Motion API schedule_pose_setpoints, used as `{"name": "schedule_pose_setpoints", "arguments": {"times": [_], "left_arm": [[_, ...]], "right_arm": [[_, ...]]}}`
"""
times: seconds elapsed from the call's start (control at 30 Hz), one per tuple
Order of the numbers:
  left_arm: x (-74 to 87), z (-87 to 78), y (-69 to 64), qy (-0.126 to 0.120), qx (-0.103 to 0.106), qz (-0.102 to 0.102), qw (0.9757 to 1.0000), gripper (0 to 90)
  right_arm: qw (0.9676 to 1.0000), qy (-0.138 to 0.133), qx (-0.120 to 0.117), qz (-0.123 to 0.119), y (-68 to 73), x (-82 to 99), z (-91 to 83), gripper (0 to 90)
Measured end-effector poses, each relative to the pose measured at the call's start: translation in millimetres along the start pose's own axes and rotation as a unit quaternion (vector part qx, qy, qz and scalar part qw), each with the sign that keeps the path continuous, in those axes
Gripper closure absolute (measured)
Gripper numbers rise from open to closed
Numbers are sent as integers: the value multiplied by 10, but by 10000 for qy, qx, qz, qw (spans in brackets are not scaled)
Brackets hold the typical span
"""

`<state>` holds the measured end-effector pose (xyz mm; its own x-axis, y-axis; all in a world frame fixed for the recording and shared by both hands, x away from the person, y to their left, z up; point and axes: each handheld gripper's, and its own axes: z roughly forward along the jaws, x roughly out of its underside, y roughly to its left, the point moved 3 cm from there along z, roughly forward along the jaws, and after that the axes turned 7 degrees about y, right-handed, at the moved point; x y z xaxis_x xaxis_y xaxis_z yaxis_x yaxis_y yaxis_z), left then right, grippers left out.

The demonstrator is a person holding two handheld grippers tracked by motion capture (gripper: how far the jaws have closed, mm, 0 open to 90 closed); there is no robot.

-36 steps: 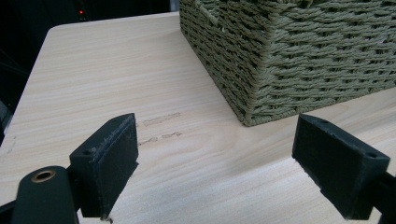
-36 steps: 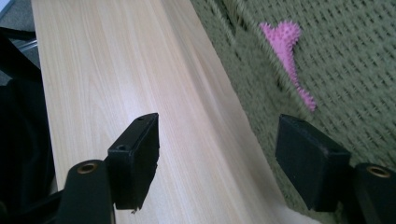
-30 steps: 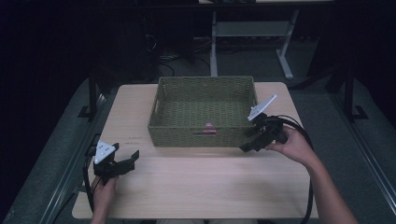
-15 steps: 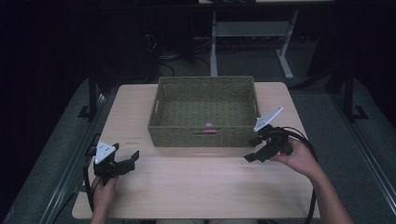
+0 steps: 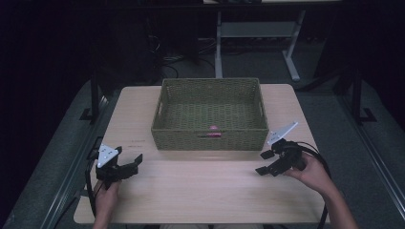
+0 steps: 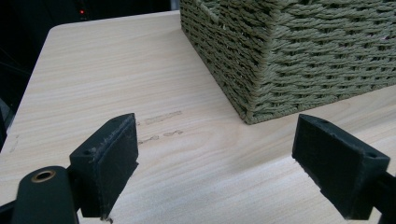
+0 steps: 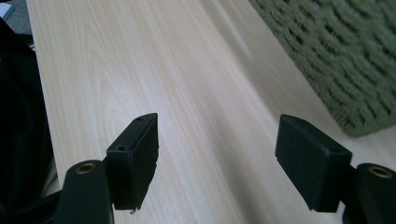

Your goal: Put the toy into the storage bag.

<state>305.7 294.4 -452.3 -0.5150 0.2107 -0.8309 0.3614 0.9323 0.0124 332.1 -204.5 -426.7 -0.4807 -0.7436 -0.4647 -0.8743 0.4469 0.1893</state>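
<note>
A green woven basket [image 5: 210, 138] stands at the middle back of the wooden table [image 5: 200, 191]. A small pink object [image 5: 213, 128] lies inside it by the near wall. My left gripper [image 5: 130, 163] rests low at the table's front left, open, nothing between its jaws; its own view shows the basket's near-left corner [image 6: 261, 70] ahead. My right gripper [image 5: 264, 162] hovers in front of the basket's right corner, open and empty, jaws pointing left across the bare table; the basket wall [image 7: 355, 60] shows at the right of its view.
A metal desk frame [image 5: 258, 33] and cables stand on the dark floor behind the table. Black rails [image 5: 95, 95] flank the table on both sides. Bare wood [image 5: 200, 167] stretches between the two grippers in front of the basket.
My right gripper has moved down and toward me, from beside the basket's right rim to the table in front of it. The left gripper has stayed put.
</note>
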Motion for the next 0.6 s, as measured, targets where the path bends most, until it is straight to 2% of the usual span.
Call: {"name": "schedule_pose_setpoints", "arguments": {"times": [0.6], "left_arm": [[3, -7, 0, 18, -2, 21, 10000, 139]], "right_arm": [[9996, -99, 101, 260, 100, 370, 26, 288]]}}
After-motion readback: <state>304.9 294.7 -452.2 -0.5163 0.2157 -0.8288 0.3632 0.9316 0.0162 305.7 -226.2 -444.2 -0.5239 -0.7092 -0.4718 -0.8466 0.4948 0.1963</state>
